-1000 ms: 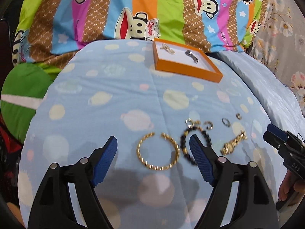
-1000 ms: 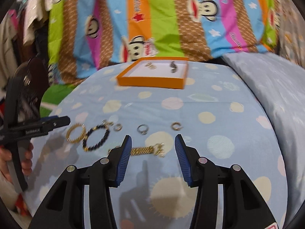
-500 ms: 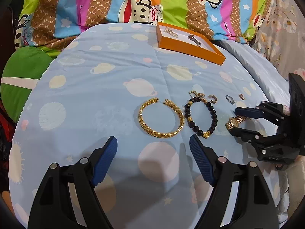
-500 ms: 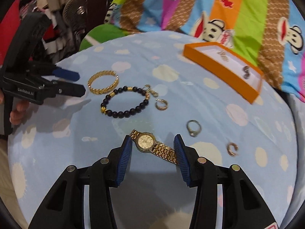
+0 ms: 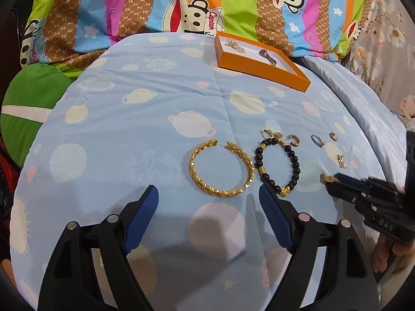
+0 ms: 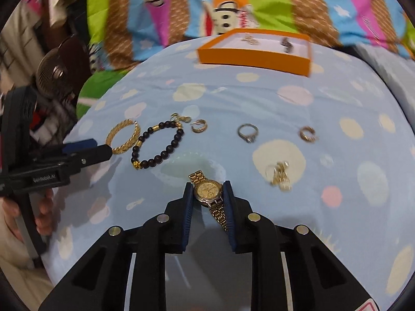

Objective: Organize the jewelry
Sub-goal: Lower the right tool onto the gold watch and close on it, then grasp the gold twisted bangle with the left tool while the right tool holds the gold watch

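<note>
Jewelry lies on a blue planet-print sheet. My right gripper (image 6: 208,187) is closing, its blue pads pressing both sides of the gold watch (image 6: 207,193); its strap trails back between the fingers. From the left wrist view this gripper (image 5: 334,180) shows at the right with the watch's strap end (image 5: 326,178) at its tip. My left gripper (image 5: 207,191) is opening with nothing between its jaws, just short of the gold bangle (image 5: 220,168). A black bead bracelet (image 5: 278,165) lies right of the bangle. The orange tray (image 5: 259,68) at the back holds two pieces.
Small pieces lie loose: a silver ring (image 6: 247,132), two gold hoops (image 6: 199,126) (image 6: 307,133) and a gold clasp piece (image 6: 280,176). A striped monkey-print quilt (image 5: 181,5) rises behind. A green cushion (image 5: 31,98) and a dark fan (image 6: 55,73) sit at the left.
My right gripper has come down over the gold watch and its jaws have narrowed onto the watch case. My left gripper hovers in much the same place, jaws a touch wider.
</note>
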A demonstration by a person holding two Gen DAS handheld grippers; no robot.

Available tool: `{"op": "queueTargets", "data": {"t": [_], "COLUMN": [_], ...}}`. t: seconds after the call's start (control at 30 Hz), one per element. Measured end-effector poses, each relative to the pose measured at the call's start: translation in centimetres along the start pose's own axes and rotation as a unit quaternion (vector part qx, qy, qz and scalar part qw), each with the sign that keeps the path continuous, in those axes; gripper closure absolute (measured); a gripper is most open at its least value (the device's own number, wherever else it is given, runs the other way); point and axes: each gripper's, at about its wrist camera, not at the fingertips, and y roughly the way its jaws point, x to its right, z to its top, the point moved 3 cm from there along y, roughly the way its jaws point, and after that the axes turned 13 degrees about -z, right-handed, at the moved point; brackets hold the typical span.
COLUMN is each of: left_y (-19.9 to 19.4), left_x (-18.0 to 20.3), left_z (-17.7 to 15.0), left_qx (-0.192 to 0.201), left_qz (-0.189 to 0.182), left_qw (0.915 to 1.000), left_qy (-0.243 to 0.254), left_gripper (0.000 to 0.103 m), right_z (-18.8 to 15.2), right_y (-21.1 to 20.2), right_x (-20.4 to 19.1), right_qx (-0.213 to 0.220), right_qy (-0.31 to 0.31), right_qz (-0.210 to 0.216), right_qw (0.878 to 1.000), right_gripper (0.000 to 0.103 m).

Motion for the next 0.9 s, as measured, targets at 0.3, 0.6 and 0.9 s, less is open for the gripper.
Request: {"op": "queueTargets", "data": {"t": [0.3,0.6,0.9], "left_y": [1.7,1.5,1.1], "left_x": [0.5,0.4,0.0], "left_z": [1.1,1.3,1.2], "left_qx": [0.009,0.017,-0.001], "left_qz": [0.021,0.010,-0.025], "left_qw": [0.9995,0.9996,0.9997], "left_qy": [0.021,0.022,0.002], "left_gripper": [0.021,0.048,0.096], "right_z": [-0.4,-0.4,0.7], "right_y": [-0.2,-0.8,-3.8], "right_x": [0.0,0.0,0.7], "right_qx": [0.009,0.019,0.057], "right_qy": [0.028,0.048,0.066], "right_qz": [-0.011,-0.017,-0.025], "right_qw": [0.999,0.999,0.996], "right_gripper": [0.082,0.082,0.082]}}
